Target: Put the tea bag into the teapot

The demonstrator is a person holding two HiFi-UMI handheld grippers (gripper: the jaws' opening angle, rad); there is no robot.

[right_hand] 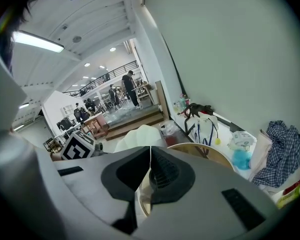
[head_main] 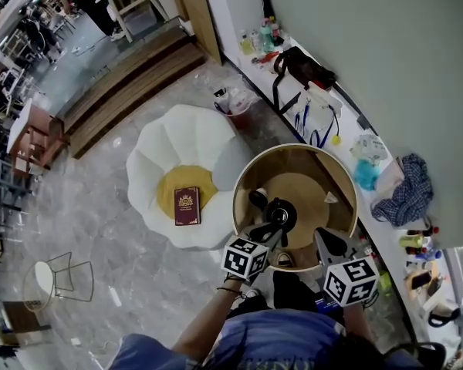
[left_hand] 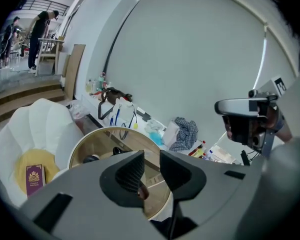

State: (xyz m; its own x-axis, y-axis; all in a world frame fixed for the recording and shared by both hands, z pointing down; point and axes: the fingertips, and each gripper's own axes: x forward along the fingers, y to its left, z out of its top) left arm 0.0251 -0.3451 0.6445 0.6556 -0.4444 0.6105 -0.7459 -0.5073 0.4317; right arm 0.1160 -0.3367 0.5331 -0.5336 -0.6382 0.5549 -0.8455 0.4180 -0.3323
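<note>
Grey marbled floor (head_main: 139, 245) and a pale plain wall (head_main: 386, 68) bound the room; far tables and standing people at the upper left are too small to itemise

- White petal-shaped seat (head_main: 177, 129), yellow centre; its right edge is cut off by the table in the head view
- Round wooden table (head_main: 293, 150) with a raised rim; the near edge is hidden behind both grippers
- White ledge (head_main: 347, 141) along the wall, cluttered; a black bag (head_main: 301, 64) and a checked cloth (head_main: 405, 187) are legible, the rest is not
- Left gripper (head_main: 268, 232), over the table's near left; in its own view (left_hand: 151, 156) the fingers stand slightly apart with only table showing in the gap
- Right gripper (head_main: 324, 241), over the table's near right; in its own view (right_hand: 150, 151) the fingers are pressed together along a thin seam, and nothing can be made out between them
- Maroon book (head_main: 187, 205), flat on the yellow centre; cover emblem unreadable
- Teapot (head_main: 282, 213), black, near the table's middle, partly overlapped by the left gripper; hidden behind the fingers in both gripper views
- Tea bag (head_main: 329, 198), a small pale scrap on the table right of the teapot, apart from it; too small to confirm detail
</note>
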